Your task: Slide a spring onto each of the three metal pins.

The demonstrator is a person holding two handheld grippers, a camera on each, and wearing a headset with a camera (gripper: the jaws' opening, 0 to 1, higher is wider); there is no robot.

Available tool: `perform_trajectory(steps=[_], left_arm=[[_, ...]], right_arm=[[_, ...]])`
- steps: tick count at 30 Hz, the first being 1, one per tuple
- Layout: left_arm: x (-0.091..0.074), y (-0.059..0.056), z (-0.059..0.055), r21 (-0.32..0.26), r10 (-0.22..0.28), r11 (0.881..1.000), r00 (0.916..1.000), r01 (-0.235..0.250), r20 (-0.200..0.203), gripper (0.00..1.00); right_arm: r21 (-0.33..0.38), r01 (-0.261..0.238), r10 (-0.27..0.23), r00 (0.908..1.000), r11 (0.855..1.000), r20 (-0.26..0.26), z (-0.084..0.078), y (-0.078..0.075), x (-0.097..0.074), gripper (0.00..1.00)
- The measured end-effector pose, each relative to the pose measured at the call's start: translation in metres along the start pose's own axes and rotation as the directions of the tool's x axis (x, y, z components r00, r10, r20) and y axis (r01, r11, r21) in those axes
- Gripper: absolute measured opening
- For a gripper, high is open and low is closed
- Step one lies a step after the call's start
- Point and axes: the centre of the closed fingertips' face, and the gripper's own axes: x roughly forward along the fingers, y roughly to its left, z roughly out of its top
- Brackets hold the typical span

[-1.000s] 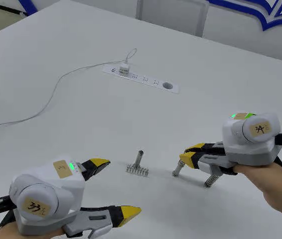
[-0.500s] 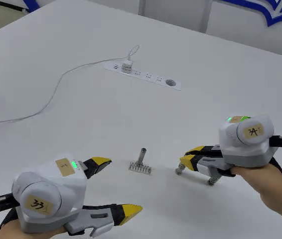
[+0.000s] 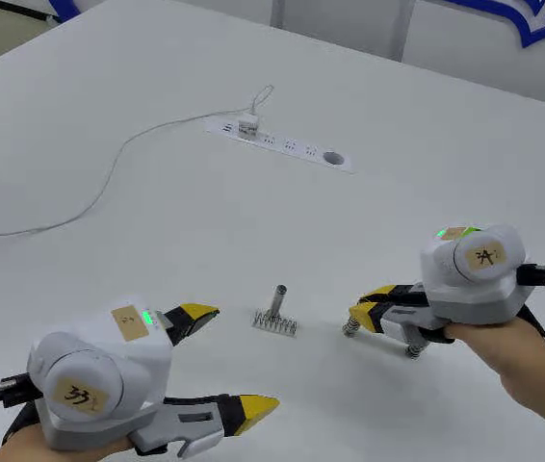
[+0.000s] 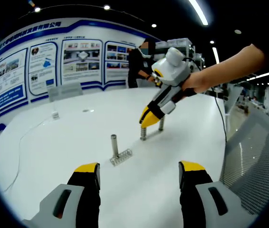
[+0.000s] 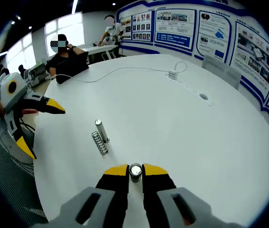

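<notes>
One bare pin (image 3: 279, 298), one loose spring (image 3: 275, 323), two sprung pins (image 3: 352, 327); right tongs (image 5: 135, 167) clamp one, left tongs (image 4: 139, 166) gape empty.

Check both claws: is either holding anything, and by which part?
Right claw is shut on a pin, gripping it near its top end. Left claw is open and holds nothing.
</notes>
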Motion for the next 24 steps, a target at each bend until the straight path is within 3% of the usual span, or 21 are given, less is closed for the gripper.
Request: perform_trajectory(steps=[24], left_arm=[[-0.0001, -0.0004, 0.0002, 0.0, -0.002, 1.0, 1.0, 0.002, -0.002, 0.69]], right_arm=[[-0.004, -0.001, 0.0, 0.9999, 1.0, -0.014, -0.0032, 0.0001, 0.0036, 0.11]])
